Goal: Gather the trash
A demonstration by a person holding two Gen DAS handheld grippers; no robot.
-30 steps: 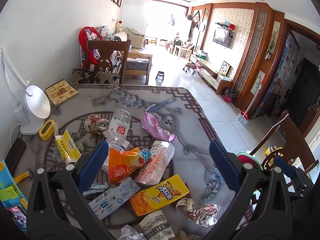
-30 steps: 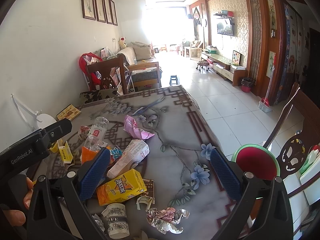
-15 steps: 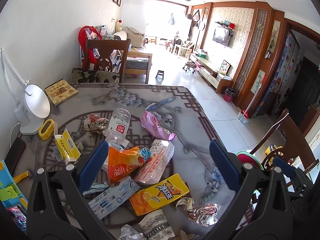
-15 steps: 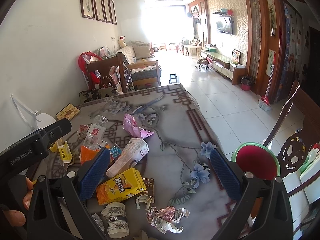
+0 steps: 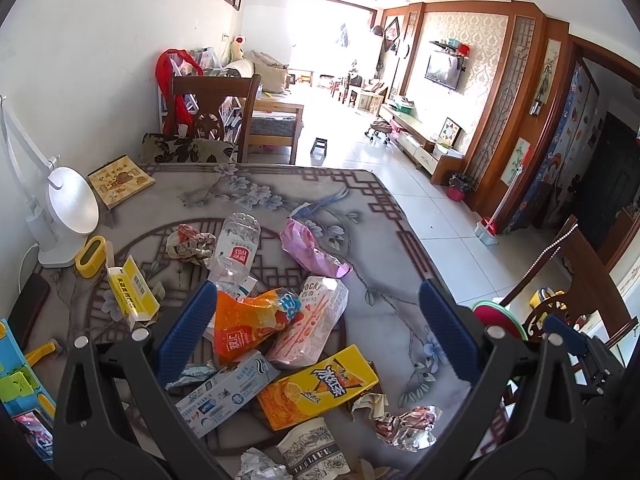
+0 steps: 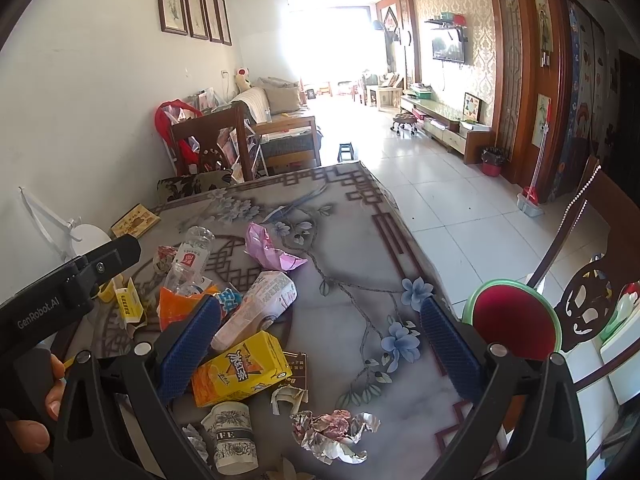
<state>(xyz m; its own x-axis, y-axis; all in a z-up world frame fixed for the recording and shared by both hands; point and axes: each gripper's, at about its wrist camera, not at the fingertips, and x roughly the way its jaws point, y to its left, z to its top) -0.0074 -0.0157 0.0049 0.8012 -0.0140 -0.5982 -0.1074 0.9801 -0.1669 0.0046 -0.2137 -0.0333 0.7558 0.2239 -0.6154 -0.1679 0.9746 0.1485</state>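
Trash lies piled on the patterned table (image 5: 380, 240): a yellow drink carton (image 5: 316, 388) (image 6: 240, 368), an orange snack bag (image 5: 248, 320), a pink Pocky box (image 5: 312, 324) (image 6: 256, 312), a clear plastic bottle (image 5: 236, 248) (image 6: 186, 264), a pink wrapper (image 5: 308, 248) (image 6: 268, 248), a toothpaste box (image 5: 224, 396), crumpled foil (image 5: 408, 428) (image 6: 332, 432) and a paper cup (image 6: 232, 432). My left gripper (image 5: 316, 336) is open and empty, hovering above the pile. My right gripper (image 6: 320, 348) is open and empty over the table's near part. A red bin with a green rim (image 6: 512, 320) stands beside the table at right.
A white desk lamp (image 5: 68, 216), a yellow box (image 5: 130, 296), a yellow tape holder (image 5: 90, 256) and a book (image 5: 120, 184) sit at the table's left. Wooden chairs stand at the far end (image 5: 212, 120) and at right (image 6: 588, 280). Tiled floor lies to the right.
Both grippers have stayed nearly still and open. The right wrist view has drifted very slightly; nothing on the table has moved.
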